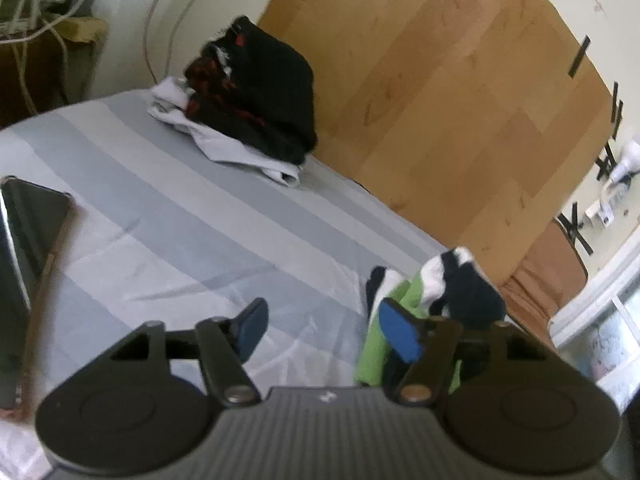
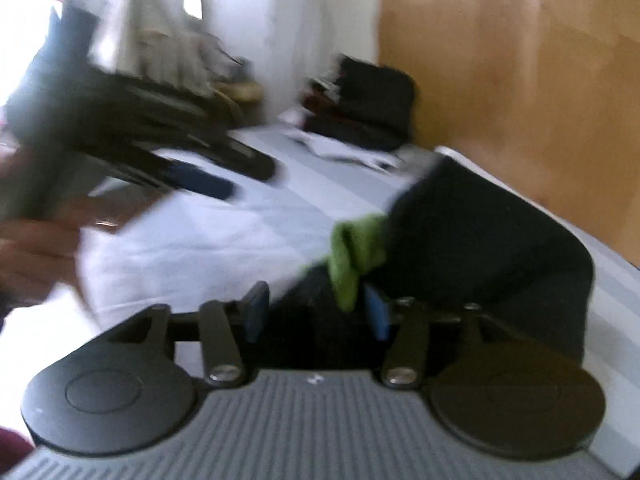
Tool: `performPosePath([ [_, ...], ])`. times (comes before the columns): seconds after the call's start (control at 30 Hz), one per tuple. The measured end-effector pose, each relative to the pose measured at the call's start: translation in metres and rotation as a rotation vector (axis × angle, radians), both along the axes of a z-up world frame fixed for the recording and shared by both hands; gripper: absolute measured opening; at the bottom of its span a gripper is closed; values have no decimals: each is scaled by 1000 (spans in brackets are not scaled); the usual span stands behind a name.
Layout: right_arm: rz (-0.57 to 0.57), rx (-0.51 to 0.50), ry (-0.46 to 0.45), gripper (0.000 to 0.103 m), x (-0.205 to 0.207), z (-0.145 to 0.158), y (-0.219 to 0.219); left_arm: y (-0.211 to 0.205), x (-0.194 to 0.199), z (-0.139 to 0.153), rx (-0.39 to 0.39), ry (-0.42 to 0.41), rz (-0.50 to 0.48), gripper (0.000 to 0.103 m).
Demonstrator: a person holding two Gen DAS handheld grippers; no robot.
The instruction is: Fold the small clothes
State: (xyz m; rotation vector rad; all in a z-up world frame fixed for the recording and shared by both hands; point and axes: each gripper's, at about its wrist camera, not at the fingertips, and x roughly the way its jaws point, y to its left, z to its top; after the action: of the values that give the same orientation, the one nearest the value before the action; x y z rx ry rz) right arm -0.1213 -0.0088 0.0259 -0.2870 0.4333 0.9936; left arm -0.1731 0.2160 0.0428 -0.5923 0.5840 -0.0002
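Clothes lie on the striped bed: folded dark pile at eleven o'clock, green-black heap at three. Left gripper gapes, empty; right gripper parted over dark cloth.

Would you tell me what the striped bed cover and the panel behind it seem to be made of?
Striped bed cover: thin woven fabric, matte, likely cotton; it shows soft creases. Panel behind it: wood or wood-look laminate, with plank seams, grain and a slight sheen.
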Motion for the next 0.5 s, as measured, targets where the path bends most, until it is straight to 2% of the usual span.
performPosePath([
  [0.1, 12, 92, 51, 53, 2, 20, -29, -13, 11, 0, -9, -12, -62, 70],
  [0.2, -61, 237, 120, 53, 16, 39, -69, -30, 21, 4, 6, -35, -134, 74],
  [0.27, -119, 306, 187, 40, 28, 41, -87, -42, 29, 10, 36, -44, -166, 76],
  [0.3, -145, 322, 217, 30, 36, 38, -93, -48, 32, 14, 53, -48, -176, 76],
  [0.33, -170, 326, 249, 27, 42, 32, -96, -53, 38, 17, 77, -54, -188, 78],
  [0.4, -176, 329, 350, 21, 55, 11, -84, -63, 50, 20, 125, -53, -196, 79],
  [0.43, -158, 322, 429, 20, 58, -5, -71, -68, 60, 19, 153, -40, -200, 79],
  [0.47, -133, 298, 490, 20, 58, -19, -53, -74, 70, 16, 181, -19, -197, 75],
  [0.5, -91, 275, 446, 20, 48, -26, -35, -79, 78, 12, 214, 20, -185, 74],
])
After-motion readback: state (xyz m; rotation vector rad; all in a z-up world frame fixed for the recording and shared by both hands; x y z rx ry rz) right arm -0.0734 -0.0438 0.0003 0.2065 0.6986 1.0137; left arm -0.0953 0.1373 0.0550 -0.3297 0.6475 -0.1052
